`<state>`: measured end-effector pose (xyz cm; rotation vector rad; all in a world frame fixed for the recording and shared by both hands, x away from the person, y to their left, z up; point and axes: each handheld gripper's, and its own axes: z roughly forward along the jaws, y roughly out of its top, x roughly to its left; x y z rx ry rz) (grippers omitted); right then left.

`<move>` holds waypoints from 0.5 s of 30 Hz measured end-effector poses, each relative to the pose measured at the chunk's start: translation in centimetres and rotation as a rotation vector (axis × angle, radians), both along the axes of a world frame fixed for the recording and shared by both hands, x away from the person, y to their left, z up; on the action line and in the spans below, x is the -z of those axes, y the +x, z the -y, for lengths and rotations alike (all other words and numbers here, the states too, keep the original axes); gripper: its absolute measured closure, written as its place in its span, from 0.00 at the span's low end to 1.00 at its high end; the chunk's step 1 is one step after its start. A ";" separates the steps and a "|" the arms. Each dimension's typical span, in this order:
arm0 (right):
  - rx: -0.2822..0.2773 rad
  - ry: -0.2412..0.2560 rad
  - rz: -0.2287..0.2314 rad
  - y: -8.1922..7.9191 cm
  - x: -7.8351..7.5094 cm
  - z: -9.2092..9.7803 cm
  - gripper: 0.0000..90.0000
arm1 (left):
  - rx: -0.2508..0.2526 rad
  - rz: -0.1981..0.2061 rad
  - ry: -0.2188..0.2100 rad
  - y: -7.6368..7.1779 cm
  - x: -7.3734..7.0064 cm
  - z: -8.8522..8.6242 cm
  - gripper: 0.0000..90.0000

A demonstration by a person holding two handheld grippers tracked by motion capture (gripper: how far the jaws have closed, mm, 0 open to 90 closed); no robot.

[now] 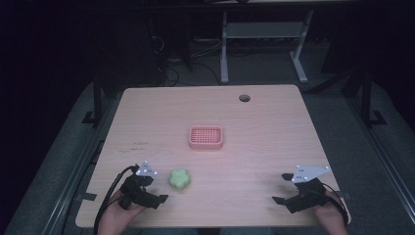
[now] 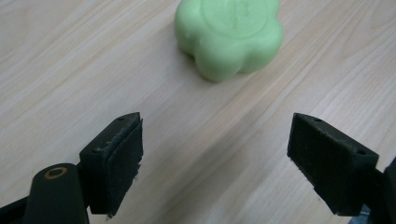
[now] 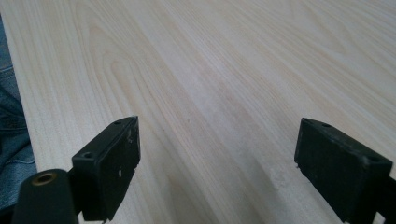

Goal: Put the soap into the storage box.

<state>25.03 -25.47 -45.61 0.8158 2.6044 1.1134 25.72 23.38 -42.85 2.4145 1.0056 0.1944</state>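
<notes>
Wooden table | green soap; embossed writing unreadable | pink tray

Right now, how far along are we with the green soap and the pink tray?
Nothing looks done yet: the green flower-shaped soap lies on the wooden table, apart from the empty pink soap tray. In hand: the left claw is open and aimed at the soap, not touching. The right claw is open over bare wood. Gripping and any placing remain, presumably.

Green flower-shaped soap, pink slotted tray, pale wood-grain table
</notes>
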 end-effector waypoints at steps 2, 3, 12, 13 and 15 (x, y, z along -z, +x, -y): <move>0.001 0.002 0.000 0.0 0.0 0.0 0.15 | 0.005 0.004 0.000 0.1 -0.1 0.2 0.20; 0.001 0.003 0.000 0.0 0.0 0.0 0.15 | 0.009 0.002 -0.003 0.3 -0.2 0.6 0.20; -0.002 0.007 -0.002 -0.1 -0.1 -0.1 0.15 | 0.029 -0.003 0.020 1.0 -0.8 1.9 0.20; -0.003 0.006 -0.002 -0.1 -0.1 -0.1 0.15 | 0.036 -0.009 0.028 1.1 -0.9 2.0 0.20; -0.004 0.007 -0.002 -0.1 -0.1 -0.1 0.15 | 0.043 -0.008 0.040 1.3 -0.9 2.4 0.20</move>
